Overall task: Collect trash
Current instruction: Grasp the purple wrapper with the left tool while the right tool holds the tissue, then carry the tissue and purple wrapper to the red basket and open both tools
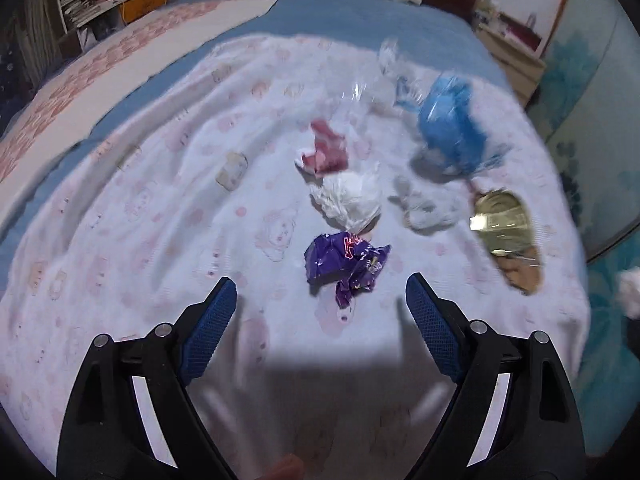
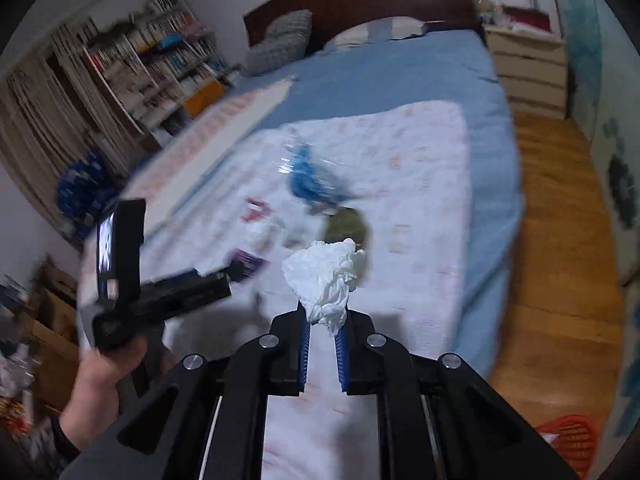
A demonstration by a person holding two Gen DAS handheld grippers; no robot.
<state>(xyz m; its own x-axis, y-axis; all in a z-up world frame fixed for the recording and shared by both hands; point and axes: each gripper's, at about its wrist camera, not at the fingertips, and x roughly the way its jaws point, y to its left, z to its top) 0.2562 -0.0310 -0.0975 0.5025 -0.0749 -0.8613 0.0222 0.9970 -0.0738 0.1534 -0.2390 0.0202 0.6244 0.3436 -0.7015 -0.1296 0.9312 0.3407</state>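
Clamped on a crumpled white tissue wad point(image 2: 326, 280), the right gripper point(image 2: 323, 322) has its 2 blue-padded jaws pinched together at the wad's lower tail, with the bulk of the paper puffing out above the tips. That wad is light and soft; it squashes rather than resists, so a narrow pinch on any bunched fold is enough, though a thin tail could tear or slide free if tugged.

Spread wide, the left gripper point(image 1: 320, 304) has nothing between its jaws and hangs just short of a crumpled purple foil wrapper point(image 1: 346, 266) lying on the pale pink-printed blanket point(image 1: 160, 208). Foil of this kind is nearly weightless, springy and a little slick, so I judge the best hold is across its thick middle, where the creases stack up, rather than on a loose corner.

Beyond it lie a second white tissue ball point(image 1: 348, 200), a red-and-white scrap point(image 1: 326, 148), a grey-white crumpled piece point(image 1: 430, 206), a bright blue plastic bag point(image 1: 452, 120) and some clear film point(image 1: 376, 88), all soft and light. A gold round object point(image 1: 502, 220), possibly a tin lid, sits near the blanket's right edge; motion blur leaves its material uncertain. A red mesh basket point(image 2: 572, 438) stands on the wooden floor point(image 2: 560, 240) beside the bed.
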